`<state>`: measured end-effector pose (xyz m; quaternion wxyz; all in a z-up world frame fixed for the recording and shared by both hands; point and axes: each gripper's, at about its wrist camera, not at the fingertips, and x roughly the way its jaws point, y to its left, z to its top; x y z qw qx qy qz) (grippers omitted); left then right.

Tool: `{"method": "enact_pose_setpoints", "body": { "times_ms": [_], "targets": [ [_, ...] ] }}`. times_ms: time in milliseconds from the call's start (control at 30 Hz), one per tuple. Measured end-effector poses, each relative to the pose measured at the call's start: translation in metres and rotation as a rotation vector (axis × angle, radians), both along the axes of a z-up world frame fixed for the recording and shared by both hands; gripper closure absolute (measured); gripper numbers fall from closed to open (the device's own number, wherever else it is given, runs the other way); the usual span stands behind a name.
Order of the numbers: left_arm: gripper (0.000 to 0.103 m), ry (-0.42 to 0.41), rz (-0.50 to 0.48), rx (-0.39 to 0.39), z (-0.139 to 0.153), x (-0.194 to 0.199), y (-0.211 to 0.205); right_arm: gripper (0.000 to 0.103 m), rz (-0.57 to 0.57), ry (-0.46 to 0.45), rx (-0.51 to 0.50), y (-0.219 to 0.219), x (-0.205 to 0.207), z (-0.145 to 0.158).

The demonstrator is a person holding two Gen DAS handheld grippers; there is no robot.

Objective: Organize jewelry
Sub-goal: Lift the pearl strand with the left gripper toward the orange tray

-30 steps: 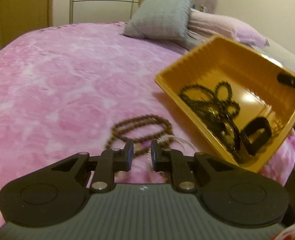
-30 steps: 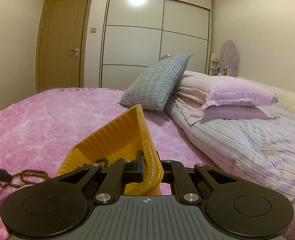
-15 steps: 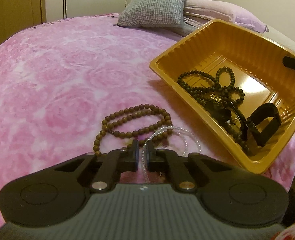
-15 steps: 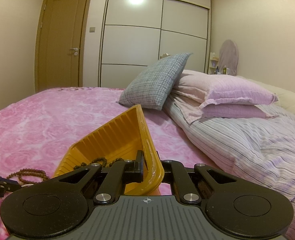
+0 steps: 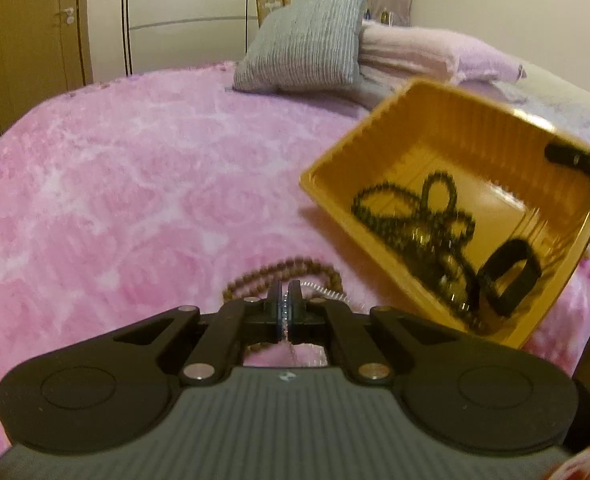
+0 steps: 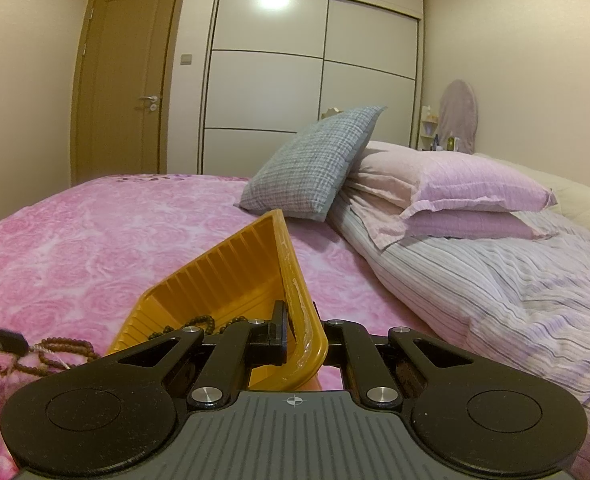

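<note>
My left gripper [image 5: 285,294] is shut on a thin white bead necklace [image 5: 319,289] and lifts it off the pink bedspread. A brown bead necklace [image 5: 283,270] lies on the spread just beyond it. The yellow tray [image 5: 379,120] stands tilted to the right and holds a dark bead necklace [image 5: 415,216] and a black band [image 5: 511,276]. My right gripper [image 6: 299,320] is shut on the tray's near rim [image 6: 295,280]. The brown necklace also shows at the left of the right wrist view [image 6: 67,348].
A grey checked cushion [image 6: 315,164] and pink pillows [image 6: 455,192] lie at the head of the bed. A striped quilt [image 6: 495,288] covers the right side. A door [image 6: 123,96] and wardrobe [image 6: 311,68] stand behind. The pink bedspread [image 5: 115,200] stretches left.
My left gripper has closed on the white bead necklace and risen with it. The right gripper keeps its hold on the tray rim.
</note>
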<state>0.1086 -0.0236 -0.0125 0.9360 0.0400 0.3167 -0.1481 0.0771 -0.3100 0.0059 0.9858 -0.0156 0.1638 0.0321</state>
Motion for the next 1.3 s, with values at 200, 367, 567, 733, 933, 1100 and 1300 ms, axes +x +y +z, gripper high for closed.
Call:
{"method": "enact_pose_setpoints", "body": {
  "times_ms": [200, 367, 567, 733, 933, 1100, 1300],
  "targets": [
    [0.102, -0.067, -0.009, -0.034, 0.034, 0.003, 0.005, 0.096, 0.000, 0.000, 0.000, 0.000, 0.000, 0.000],
    [0.102, -0.125, -0.021, -0.062, 0.061, 0.005, 0.006, 0.096, 0.004, -0.002, 0.001, 0.001, 0.000, 0.002],
    [0.102, -0.186, -0.035, -0.098, 0.090, 0.006, 0.006, 0.096, 0.005, -0.003, 0.000, 0.001, 0.000, 0.003],
    [0.102, -0.228, -0.057, -0.108, 0.109, 0.005, 0.000, 0.095, 0.007, -0.005, 0.002, 0.002, -0.001, 0.004],
    [0.102, -0.279, -0.093, -0.112, 0.130, 0.005, -0.009, 0.095, 0.009, -0.006, 0.002, 0.003, -0.001, 0.005],
    [0.102, -0.307, -0.121, -0.122, 0.145, 0.004, -0.017, 0.095, 0.009, -0.007, 0.004, 0.003, -0.002, 0.006],
    [0.102, -0.321, -0.175, -0.145, 0.155, 0.006, -0.035, 0.095, 0.009, -0.008, 0.009, 0.004, -0.002, 0.006]
  ]
}}
